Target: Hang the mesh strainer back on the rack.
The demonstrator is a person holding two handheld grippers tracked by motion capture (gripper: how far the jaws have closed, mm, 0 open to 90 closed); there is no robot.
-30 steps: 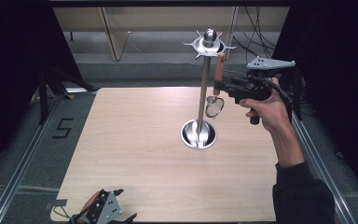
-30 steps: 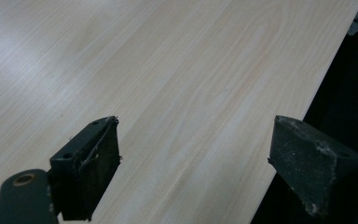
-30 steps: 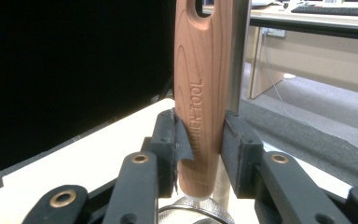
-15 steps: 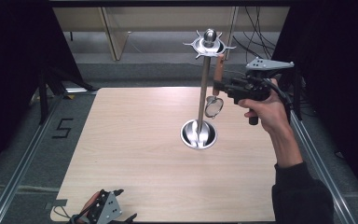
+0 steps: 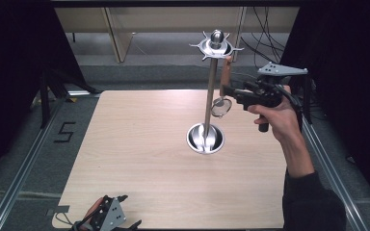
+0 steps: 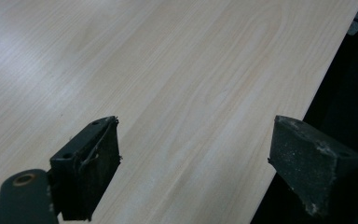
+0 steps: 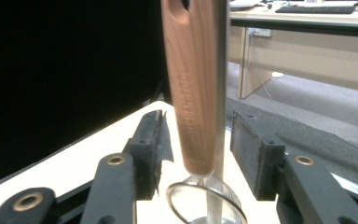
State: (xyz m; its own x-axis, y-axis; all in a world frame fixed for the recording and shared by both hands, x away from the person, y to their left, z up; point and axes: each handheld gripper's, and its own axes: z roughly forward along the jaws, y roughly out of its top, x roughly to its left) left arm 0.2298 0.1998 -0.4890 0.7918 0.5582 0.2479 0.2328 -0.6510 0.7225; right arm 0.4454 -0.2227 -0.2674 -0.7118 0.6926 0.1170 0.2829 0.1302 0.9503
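A steel utensil stand (image 5: 211, 91) with a round base (image 5: 205, 138) and a hooked crown (image 5: 216, 45) rises from the table's right half. A small strainer with a wooden handle (image 5: 226, 72) and a mesh bowl (image 5: 220, 107) hangs from the crown. My right gripper (image 5: 227, 89) is level with the handle (image 7: 193, 93). Its jaws have just been opening and stand apart on either side of the handle, with gaps at both pads (image 7: 249, 149). The right gripper (image 7: 200, 135) is open. My left gripper (image 5: 107, 219) sits at the table's near left edge, open (image 6: 196, 144) over bare wood.
The light wooden table (image 5: 139, 144) is ringed by a metal frame rail (image 5: 24, 168). Black curtains hang left and right. Desks and cables stand beyond the far edge. The table edge (image 6: 303, 107) runs close beside the left gripper.
The right gripper's jaws look a little wider around the wooden handle than before. The strainer still hangs from the stand. Neither hand has shifted.
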